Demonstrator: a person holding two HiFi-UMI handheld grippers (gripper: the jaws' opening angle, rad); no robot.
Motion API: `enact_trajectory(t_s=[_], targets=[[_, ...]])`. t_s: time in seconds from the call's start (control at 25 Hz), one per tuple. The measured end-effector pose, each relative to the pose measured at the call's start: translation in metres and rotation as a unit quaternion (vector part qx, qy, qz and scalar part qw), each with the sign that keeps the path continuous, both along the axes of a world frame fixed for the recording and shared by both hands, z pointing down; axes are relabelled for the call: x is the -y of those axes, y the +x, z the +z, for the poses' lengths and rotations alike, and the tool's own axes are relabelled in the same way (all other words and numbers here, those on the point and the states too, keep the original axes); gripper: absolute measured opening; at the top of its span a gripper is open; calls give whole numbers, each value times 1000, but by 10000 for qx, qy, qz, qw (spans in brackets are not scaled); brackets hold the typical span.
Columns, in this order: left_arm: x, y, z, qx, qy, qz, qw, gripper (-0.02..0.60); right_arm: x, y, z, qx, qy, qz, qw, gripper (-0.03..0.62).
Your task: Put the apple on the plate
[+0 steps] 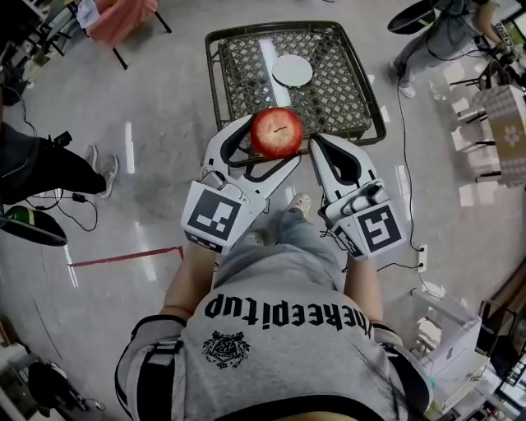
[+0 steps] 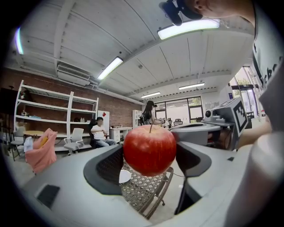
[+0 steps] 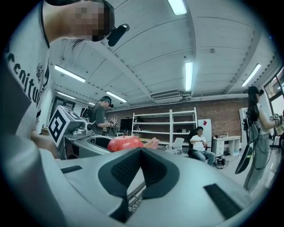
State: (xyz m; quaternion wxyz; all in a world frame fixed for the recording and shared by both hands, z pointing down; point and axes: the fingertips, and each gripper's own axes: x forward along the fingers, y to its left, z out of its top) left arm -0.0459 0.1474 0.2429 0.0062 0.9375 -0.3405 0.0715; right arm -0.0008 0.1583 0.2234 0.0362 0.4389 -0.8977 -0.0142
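A red apple [image 1: 276, 131] hangs in the air over the near edge of a dark wicker table [image 1: 238, 62]. My left gripper [image 1: 272, 143] is shut on it, one finger on each side. In the left gripper view the apple [image 2: 150, 150] sits stem up between the dark pads [image 2: 108, 167]. A small white plate [image 1: 292, 70] lies on the table's far half and shows below the apple as the plate [image 2: 124, 176]. Just right of the apple, my right gripper [image 1: 317, 146] is shut and holds nothing; in its own view the right gripper [image 3: 141, 153] shows its jaws pressed together, with the apple [image 3: 124, 143] beyond them to the left.
The wicker table stands on a shiny grey floor. A person's legs [image 1: 49, 164] and cables lie at the left, and a pink chair [image 1: 123, 16] stands at the far left. Another person [image 1: 444, 33] is at the far right. An open box [image 1: 444, 337] sits near my right side.
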Motion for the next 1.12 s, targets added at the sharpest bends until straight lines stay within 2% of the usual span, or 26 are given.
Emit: enact_trajectory(t_s=[1.12], targets=[[95,86,2,129,-145,-743,9970,407,104,83,2,262,-156,-851,9959,8]])
